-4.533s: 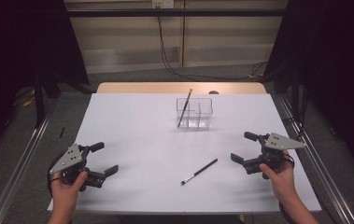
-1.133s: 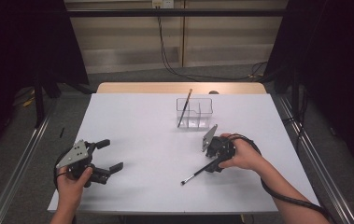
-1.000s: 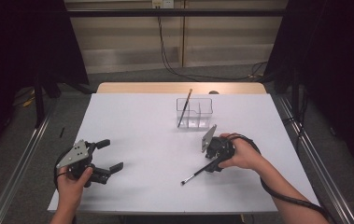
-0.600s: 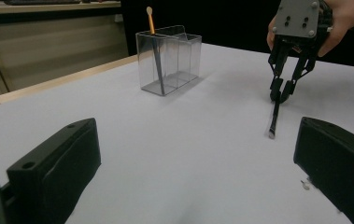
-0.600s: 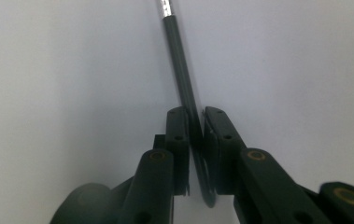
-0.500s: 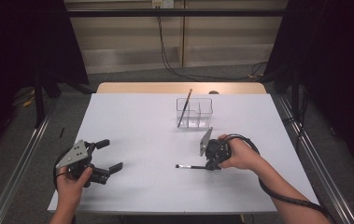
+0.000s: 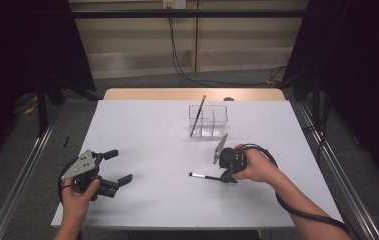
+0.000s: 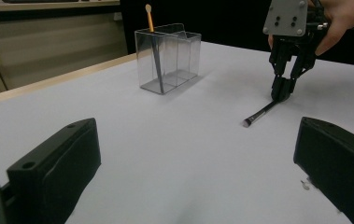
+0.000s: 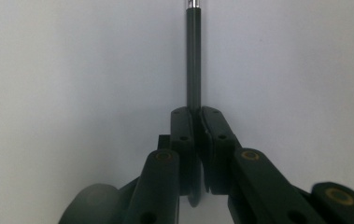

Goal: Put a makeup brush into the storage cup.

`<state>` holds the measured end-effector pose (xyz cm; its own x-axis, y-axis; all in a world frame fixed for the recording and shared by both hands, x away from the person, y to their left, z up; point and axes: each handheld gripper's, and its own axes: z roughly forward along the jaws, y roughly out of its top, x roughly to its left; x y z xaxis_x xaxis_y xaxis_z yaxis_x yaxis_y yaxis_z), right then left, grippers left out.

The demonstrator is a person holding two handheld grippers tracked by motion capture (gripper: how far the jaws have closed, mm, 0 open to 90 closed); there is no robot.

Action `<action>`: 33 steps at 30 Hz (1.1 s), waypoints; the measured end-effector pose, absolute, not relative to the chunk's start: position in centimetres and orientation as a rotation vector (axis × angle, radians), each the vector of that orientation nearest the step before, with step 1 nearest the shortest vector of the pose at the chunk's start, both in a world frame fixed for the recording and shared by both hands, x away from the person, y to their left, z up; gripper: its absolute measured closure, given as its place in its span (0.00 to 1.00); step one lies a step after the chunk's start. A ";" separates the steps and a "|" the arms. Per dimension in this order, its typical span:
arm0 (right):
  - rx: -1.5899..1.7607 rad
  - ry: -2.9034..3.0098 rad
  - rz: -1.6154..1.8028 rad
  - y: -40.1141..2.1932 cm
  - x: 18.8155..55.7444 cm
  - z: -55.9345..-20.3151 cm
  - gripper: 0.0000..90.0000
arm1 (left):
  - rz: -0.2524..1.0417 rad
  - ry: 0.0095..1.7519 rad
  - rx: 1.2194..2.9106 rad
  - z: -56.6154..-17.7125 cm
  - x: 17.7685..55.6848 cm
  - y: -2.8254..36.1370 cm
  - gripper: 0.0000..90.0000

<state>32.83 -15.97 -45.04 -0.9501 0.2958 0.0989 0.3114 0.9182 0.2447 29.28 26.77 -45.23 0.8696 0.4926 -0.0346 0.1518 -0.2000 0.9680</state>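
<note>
The right gripper [image 7: 225, 175] has its fingers [image 9: 184, 135] pinched tight on the black handle of a makeup brush [image 7: 204, 176], and they have just been closing on it. In the right gripper view the shaft runs straight out from between the fingertips, with a silver ferrule at the far end. The brush lies almost flat on the white desk [image 7: 147, 130], its bristle tip pointing away from the fingers; from the left gripper view the handle end looks slightly raised, though I cannot say whether the tip rests on the surface.

The brush [image 8: 262, 113] looks thin, light and stiff, with a smooth round handle that could roll or swivel between flat pads. The hold sits at the tail end of the handle, so the long free part may droop or pivot when lifted; a grip nearer the middle would likely steady it. The bristles are the soft part and best kept clear.

Beyond the fingers stands a clear divided organizer [image 7: 208, 120] holding a gold-handled brush [image 7: 197, 115].

The left gripper [image 7: 119, 166] rests well apart, its fingers [image 8: 58, 163] spread wide and empty.
</note>
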 end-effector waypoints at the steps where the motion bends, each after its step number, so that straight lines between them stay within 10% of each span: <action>1: -0.486 -3.019 -0.398 -16.0 32.8 -45.0 0.94 | 0.334 0.490 1.769 -45.2 29.3 26.8 0.01; 33: -0.818 -2.782 -1.369 -19.2 31.4 -45.0 0.94 | 0.320 0.501 1.758 -45.4 29.4 26.5 0.01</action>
